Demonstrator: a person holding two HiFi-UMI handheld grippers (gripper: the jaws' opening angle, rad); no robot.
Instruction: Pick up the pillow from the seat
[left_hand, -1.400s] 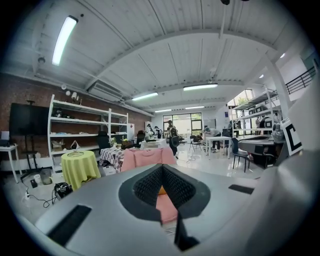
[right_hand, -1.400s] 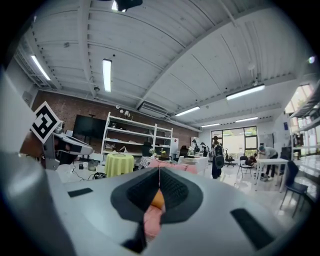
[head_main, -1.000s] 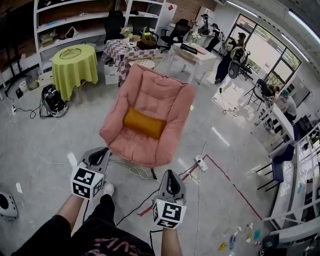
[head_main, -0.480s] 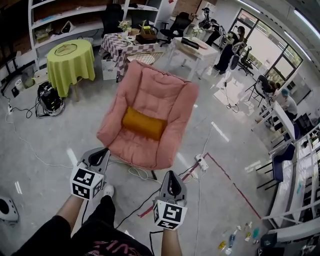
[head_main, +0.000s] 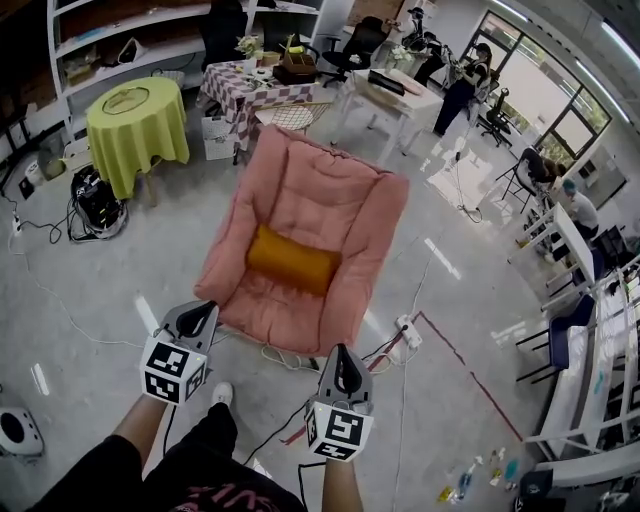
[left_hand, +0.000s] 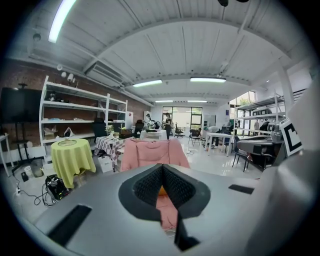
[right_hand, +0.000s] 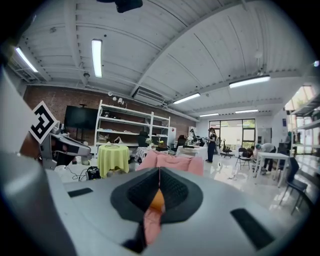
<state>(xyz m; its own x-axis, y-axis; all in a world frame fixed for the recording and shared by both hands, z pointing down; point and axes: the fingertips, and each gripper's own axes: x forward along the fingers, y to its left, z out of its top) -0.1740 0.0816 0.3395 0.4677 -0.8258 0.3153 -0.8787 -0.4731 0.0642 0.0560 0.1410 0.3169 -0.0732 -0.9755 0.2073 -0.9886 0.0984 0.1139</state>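
Head view: left gripper (head_main: 203, 312) and right gripper (head_main: 340, 353), both clenched empty, hang near the pink chair (head_main: 325, 195); an orange pillow (head_main: 292, 262) lies on its seat.

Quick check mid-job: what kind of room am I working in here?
Likely an open lab or workshop staged with home furniture: a pink armchair stands alone mid-room, a power strip lies near it, and white shelving stands further back.

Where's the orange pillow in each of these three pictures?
Head view: pillow centre, on the pink chair's seat.
Left gripper view: pillow a sliver low centre, past the jaws.
Right gripper view: pillow likewise, low centre.
Shared landmark: green-draped round table, left of the chair.
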